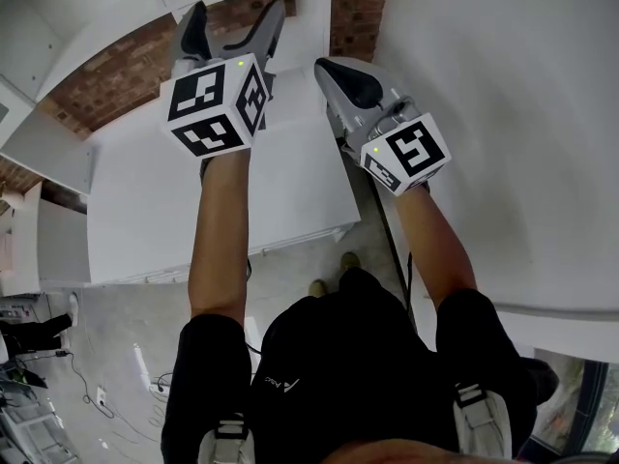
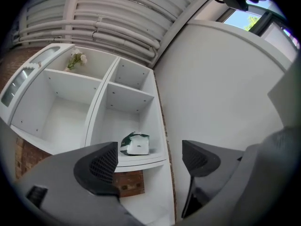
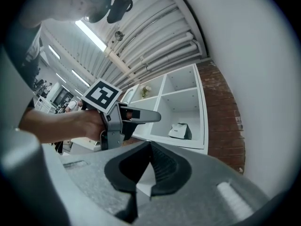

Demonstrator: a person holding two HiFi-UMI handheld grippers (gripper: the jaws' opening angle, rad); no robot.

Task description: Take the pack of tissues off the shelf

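The pack of tissues [image 2: 136, 144], white with dark green, lies in the lower right compartment of the white shelf unit [image 2: 141, 163]. My left gripper [image 2: 150, 161] is open and empty, well short of the shelf, with the pack showing in the gap between its jaws. The right gripper view shows the same pack [image 3: 179, 131] far off in that compartment, and my left gripper [image 3: 155, 117] held out to the left of it. My right gripper [image 3: 150, 168] is shut with nothing in it. In the head view both grippers, left [image 1: 230, 29] and right [image 1: 350, 80], are raised side by side; the pack is hidden there.
A small bunch of flowers [image 2: 75, 59] stands in a top shelf compartment; the other compartments look bare. A brick wall [image 3: 225, 121] runs beside and under the shelf. A large white curved wall [image 2: 221, 88] fills the right. A white cabinet top [image 1: 145, 211] lies below my arms.
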